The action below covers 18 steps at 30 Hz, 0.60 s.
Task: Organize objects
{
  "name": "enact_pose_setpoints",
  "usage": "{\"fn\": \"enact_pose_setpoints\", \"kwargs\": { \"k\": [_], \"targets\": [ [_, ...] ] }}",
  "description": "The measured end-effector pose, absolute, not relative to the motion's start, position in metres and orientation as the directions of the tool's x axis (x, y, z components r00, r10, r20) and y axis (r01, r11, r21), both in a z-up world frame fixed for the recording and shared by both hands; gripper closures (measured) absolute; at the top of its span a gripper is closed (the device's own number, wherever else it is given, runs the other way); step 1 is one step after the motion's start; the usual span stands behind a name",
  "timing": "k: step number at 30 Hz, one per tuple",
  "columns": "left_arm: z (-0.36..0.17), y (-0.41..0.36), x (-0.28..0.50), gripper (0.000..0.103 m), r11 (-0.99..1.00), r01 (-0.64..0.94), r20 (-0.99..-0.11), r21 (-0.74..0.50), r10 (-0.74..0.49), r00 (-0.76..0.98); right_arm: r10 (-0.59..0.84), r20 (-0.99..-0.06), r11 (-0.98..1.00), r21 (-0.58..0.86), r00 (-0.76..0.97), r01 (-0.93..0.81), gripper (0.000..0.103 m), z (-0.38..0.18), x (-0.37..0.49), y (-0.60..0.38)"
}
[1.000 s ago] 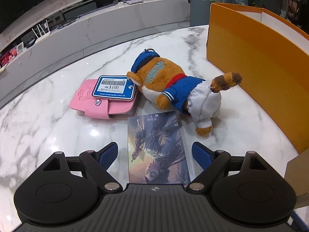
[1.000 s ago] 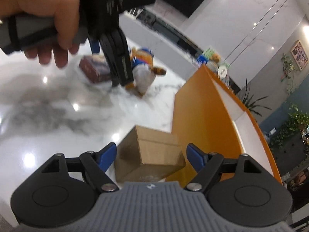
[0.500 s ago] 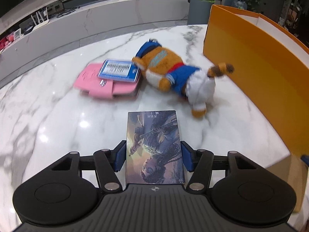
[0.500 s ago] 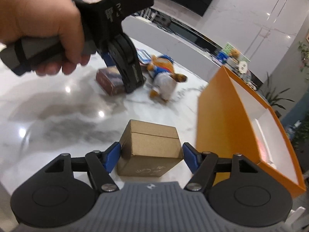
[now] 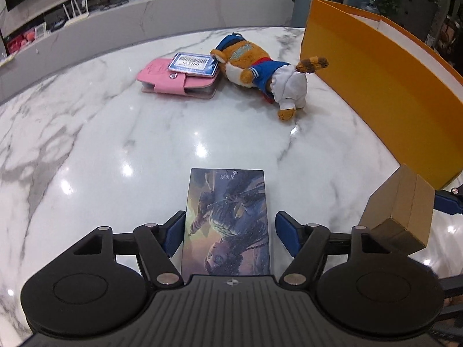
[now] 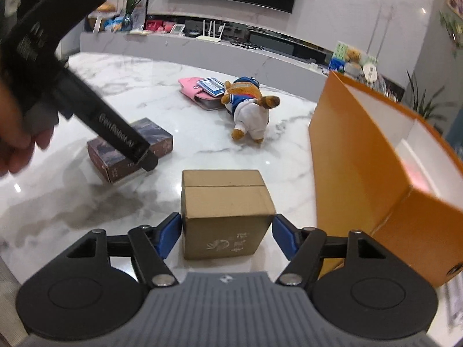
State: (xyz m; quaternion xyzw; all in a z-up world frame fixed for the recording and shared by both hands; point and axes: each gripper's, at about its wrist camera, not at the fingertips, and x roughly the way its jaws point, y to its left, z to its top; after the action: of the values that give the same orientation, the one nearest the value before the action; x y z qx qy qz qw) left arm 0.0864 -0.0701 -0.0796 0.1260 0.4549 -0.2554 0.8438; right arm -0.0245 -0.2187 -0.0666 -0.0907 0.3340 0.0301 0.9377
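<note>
My left gripper (image 5: 230, 235) is shut on a dark illustrated box (image 5: 228, 219), which is lifted and pulled back from the toys. My right gripper (image 6: 227, 232) is shut on a small brown cardboard box (image 6: 225, 202) just left of the orange box (image 6: 361, 156). That cardboard box also shows at the right in the left wrist view (image 5: 399, 208). A plush bear in blue and white (image 5: 266, 78) lies on the marble table beside a pink wallet (image 5: 176, 79) with a blue price tag (image 5: 193, 63). The left gripper over the dark box (image 6: 130, 147) shows in the right wrist view.
The tall open orange box (image 5: 376, 86) stands along the right side of the marble table (image 5: 115, 144). A grey counter with clutter (image 5: 144, 14) runs behind the table. A hand (image 6: 20, 144) holds the left gripper's handle.
The left gripper closed on the dark box and drew it back from the plush and wallet. The right gripper closed on the cardboard box and turned left, facing across the table.
</note>
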Motion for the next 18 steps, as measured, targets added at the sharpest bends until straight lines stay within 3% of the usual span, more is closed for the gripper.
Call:
{"fn": "enact_pose_setpoints", "kwargs": {
  "k": [4,5,6,18],
  "targets": [
    [-0.081,-0.07,0.086,0.024,0.844,0.536,-0.825,-0.003,-0.305,0.476,0.046,-0.634,0.993,-0.055,0.772,-0.105,0.039,-0.067,-0.023,-0.229],
    [-0.081,-0.069,0.085,0.028,0.847,0.531,-0.826,0.006,-0.295,0.479,0.052,-0.634,0.994,-0.042,0.771,-0.101,0.039,-0.067,-0.024,-0.229],
    [-0.08,-0.068,0.083,0.037,0.849,0.528,-0.825,0.007,-0.294,0.483,0.052,-0.634,0.995,-0.035,0.772,-0.096,0.039,-0.067,-0.023,-0.23],
    [-0.055,-0.065,0.069,0.038,0.846,0.533,-0.805,-0.022,-0.331,0.493,0.063,-0.608,0.992,-0.045,0.791,-0.114,0.041,-0.051,-0.028,-0.229]
  ]
}}
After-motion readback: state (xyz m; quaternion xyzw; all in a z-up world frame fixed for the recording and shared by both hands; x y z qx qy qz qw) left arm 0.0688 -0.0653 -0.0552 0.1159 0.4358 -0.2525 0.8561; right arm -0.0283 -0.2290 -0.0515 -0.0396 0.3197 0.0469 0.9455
